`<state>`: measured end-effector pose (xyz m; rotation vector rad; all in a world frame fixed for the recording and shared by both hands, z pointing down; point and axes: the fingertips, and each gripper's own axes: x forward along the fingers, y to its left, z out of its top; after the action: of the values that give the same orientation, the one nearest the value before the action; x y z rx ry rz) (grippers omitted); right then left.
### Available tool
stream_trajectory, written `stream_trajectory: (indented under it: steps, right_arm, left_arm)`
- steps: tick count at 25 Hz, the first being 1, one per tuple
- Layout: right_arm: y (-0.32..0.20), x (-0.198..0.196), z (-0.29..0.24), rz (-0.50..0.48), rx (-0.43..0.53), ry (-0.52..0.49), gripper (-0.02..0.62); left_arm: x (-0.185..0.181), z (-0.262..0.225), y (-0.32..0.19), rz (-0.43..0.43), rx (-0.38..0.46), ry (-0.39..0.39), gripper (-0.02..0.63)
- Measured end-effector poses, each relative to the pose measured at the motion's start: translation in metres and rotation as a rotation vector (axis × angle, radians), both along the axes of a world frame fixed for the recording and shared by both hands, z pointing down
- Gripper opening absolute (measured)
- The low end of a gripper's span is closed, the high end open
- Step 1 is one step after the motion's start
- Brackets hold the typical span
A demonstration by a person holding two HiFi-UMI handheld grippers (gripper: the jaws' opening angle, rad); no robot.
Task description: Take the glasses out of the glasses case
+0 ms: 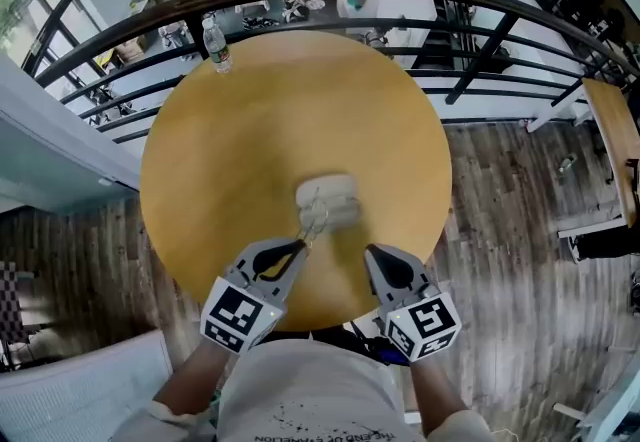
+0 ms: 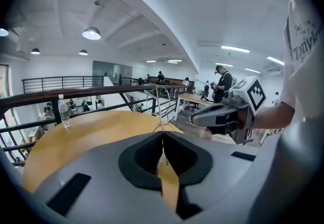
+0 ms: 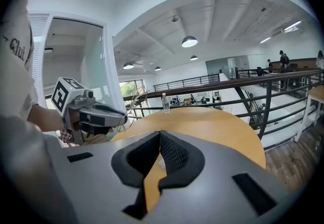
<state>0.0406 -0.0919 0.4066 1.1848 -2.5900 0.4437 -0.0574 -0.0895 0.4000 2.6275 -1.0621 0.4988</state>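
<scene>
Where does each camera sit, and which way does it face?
Head view: on the person's head, looking steeply down at the table and glasses case; left gripper, right gripper and shirt show.
Left gripper view: on the left gripper, looking along its jaws, shut on the glasses, across the table; right gripper and shirt show at right.
Right gripper view: on the right gripper, jaws together, looking across the table; left gripper and shirt show at left.
Shared: all three show the water bottle.

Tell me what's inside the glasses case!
The glasses case looks pale and blurry; its inside cannot be seen. The wire glasses are out, pinched in the left gripper.
</scene>
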Motion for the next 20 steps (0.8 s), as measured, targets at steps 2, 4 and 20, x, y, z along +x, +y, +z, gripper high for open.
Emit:
stream_trajectory:
  steps: [2, 4, 20]
  right_arm:
    - [0.003, 0.000, -0.006, 0.002, 0.013, 0.002, 0.025]
    - [0.006, -0.001, -0.012, 0.007, 0.023, 0.006, 0.025]
    - [0.008, -0.008, -0.050, 0.059, 0.055, -0.007, 0.026]
  left_arm:
    - [-0.006, -0.009, 0.008, -0.030, 0.017, 0.034, 0.031]
    - [-0.011, -0.017, 0.014, -0.054, 0.024, 0.070, 0.031]
    - [-0.025, -0.043, 0.024, -0.146, 0.100, 0.097, 0.031]
